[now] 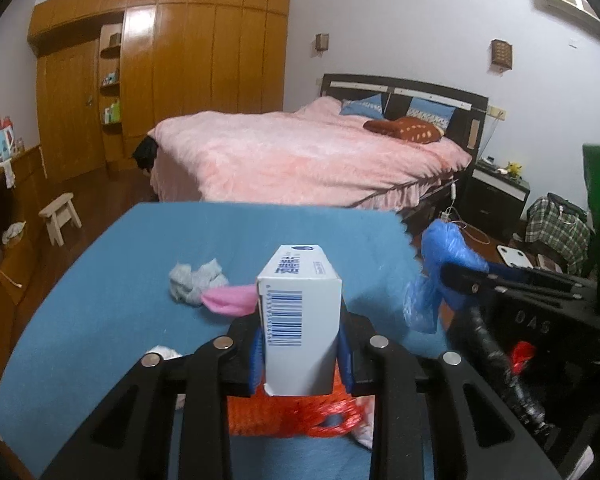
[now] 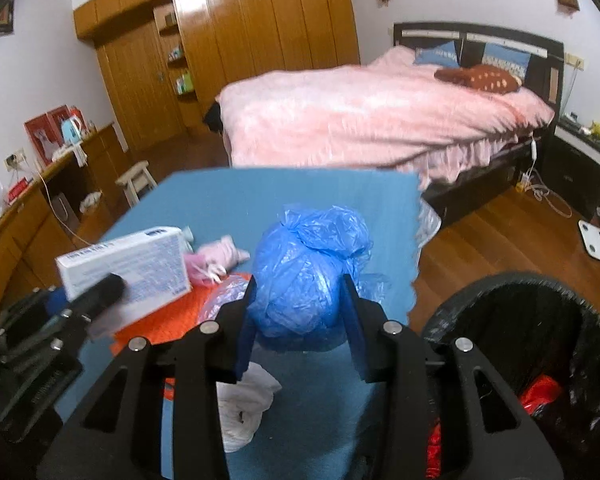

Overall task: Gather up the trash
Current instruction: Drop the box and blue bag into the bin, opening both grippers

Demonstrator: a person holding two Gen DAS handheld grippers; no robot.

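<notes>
Both hands are at the carry-off step: each has a piece of trash in its grip, raised off the blue counter [image 2: 308, 200]. The left tongs [image 1: 302, 344] stand part-way closed on a white carton [image 1: 300, 312], their blue pads pressed to its two long sides. The right tongs [image 2: 300, 320] grip a knotted blue plastic bag [image 2: 306, 272], their pads set against its flanks, the jaws about a third open and the bundle bulging between them.

The black-lined bin [image 2: 540, 360] stands off the counter's edge at about four o'clock in the right wrist view, red wrapping already inside it. By the look of it, the next move calls for swinging the bag out over that rim before the jaws let go, then bringing the carton across the same way (the left hand has the longer reach to make).

The carton's long axis runs forward along the left fingers, toward twelve o'clock in the left wrist view, its barcoded face uppermost. Seen from the right wrist, it lies at nine o'clock, tilted a little upward. The bag is roundish, with no long axis; its knot points up and away.
</notes>
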